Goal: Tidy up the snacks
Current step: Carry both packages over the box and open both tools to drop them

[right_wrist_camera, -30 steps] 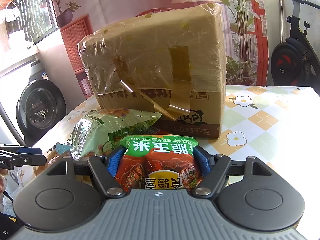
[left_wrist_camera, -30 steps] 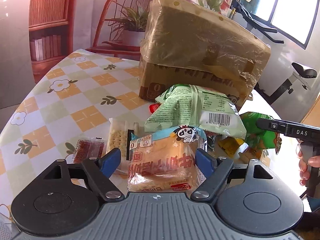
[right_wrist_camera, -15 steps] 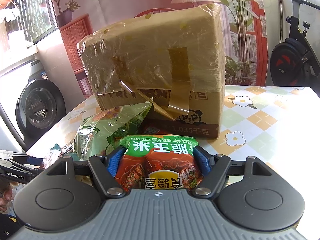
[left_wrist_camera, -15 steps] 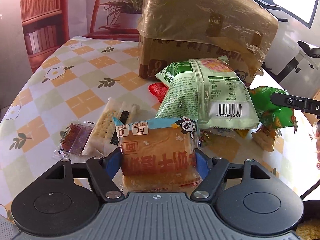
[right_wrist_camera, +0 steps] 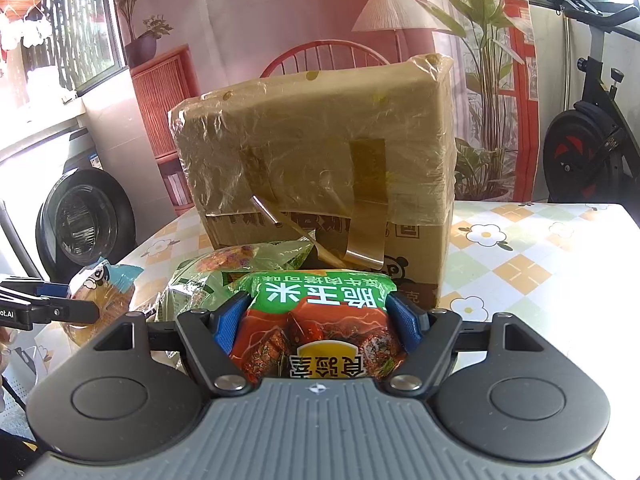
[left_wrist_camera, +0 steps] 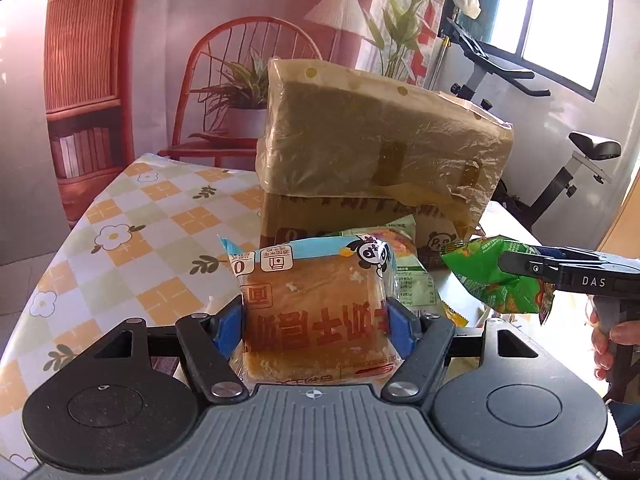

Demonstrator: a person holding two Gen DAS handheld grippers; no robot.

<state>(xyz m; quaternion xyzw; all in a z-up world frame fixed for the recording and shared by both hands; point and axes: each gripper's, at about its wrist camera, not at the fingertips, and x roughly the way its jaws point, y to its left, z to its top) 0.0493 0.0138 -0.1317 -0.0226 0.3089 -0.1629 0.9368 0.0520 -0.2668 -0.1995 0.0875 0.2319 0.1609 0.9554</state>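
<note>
The left gripper [left_wrist_camera: 316, 320] jaws are clenching the bread packet [left_wrist_camera: 314, 312], which has come up off the table [left_wrist_camera: 132, 264] since a second ago. The right gripper [right_wrist_camera: 316, 320] jaws are gripping the green-and-red snack bag [right_wrist_camera: 320, 332] exactly as before. Both should be travelling level toward the taped cardboard box [right_wrist_camera: 320, 152], the squeeze kept gentle so the soft bread is not getting crushed.

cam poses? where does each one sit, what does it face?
Left wrist: on the left tongs, facing the taped box; tongs clamp the bread pack; right-hand fingers at edge.
Right wrist: on the right tongs, facing that box; tongs clamp the corn snack bag.
Shared: box, both packs, pale green bag.
</note>
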